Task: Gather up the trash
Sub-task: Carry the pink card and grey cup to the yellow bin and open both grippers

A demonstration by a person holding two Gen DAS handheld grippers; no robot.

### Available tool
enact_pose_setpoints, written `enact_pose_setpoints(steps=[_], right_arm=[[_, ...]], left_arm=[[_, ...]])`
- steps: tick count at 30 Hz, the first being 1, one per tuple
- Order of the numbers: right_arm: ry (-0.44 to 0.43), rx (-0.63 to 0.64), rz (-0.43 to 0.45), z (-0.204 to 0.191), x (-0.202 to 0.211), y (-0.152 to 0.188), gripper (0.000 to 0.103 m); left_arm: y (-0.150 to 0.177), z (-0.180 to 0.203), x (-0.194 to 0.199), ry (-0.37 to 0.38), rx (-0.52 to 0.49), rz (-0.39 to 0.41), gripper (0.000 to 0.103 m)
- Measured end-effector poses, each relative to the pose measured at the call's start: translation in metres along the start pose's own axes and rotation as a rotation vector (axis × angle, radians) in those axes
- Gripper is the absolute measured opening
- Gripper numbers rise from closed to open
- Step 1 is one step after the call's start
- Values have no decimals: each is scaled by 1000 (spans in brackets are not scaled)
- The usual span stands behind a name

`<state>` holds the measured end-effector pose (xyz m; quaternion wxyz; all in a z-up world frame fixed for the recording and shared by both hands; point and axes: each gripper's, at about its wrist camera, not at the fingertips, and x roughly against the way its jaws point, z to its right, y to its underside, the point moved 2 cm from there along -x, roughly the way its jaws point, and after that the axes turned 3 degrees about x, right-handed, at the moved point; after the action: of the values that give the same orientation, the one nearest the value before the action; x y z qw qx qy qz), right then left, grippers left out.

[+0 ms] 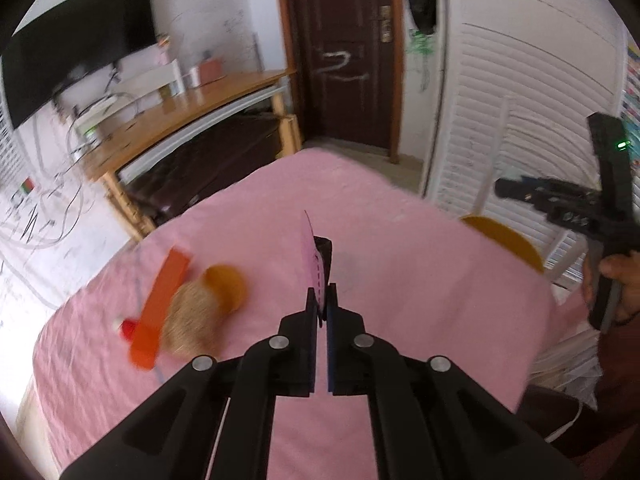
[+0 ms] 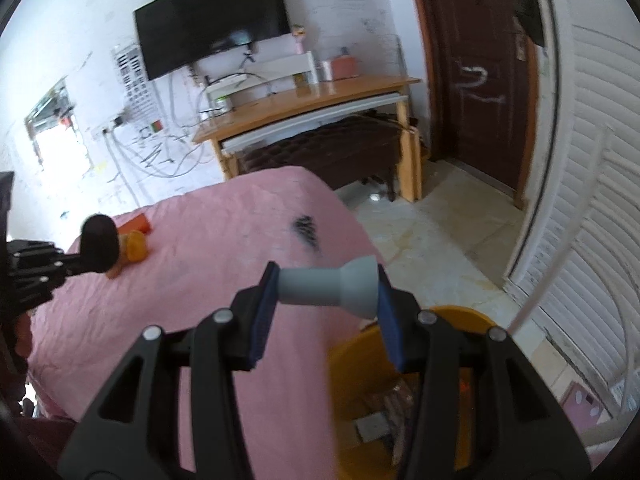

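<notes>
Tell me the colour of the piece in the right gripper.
Grey piece, clearest in the right wrist view.

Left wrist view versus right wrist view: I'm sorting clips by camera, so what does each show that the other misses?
Left only: the left gripper shut on a thin pink card. Right only: the right gripper clamping a grey spool-shaped piece, and trash inside the yellow bin. Both: the pink bedspread, the orange block and the television.
</notes>
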<state>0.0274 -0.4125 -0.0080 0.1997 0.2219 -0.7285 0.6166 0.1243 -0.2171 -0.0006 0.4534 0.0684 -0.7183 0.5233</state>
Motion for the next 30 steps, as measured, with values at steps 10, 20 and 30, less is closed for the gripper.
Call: enact_pose_setpoints(steps=[10, 20, 30], right_arm=[[61, -93, -18, 56, 3, 26, 45], [67, -188, -95, 100, -19, 63, 45], [53, -315, -74, 140, -15, 82, 45]], left_arm=[[-39, 106, -21, 162, -121, 12, 0], [-60, 184, -92, 294, -111, -114, 0], [-50, 217, -140, 275, -151, -161, 5]])
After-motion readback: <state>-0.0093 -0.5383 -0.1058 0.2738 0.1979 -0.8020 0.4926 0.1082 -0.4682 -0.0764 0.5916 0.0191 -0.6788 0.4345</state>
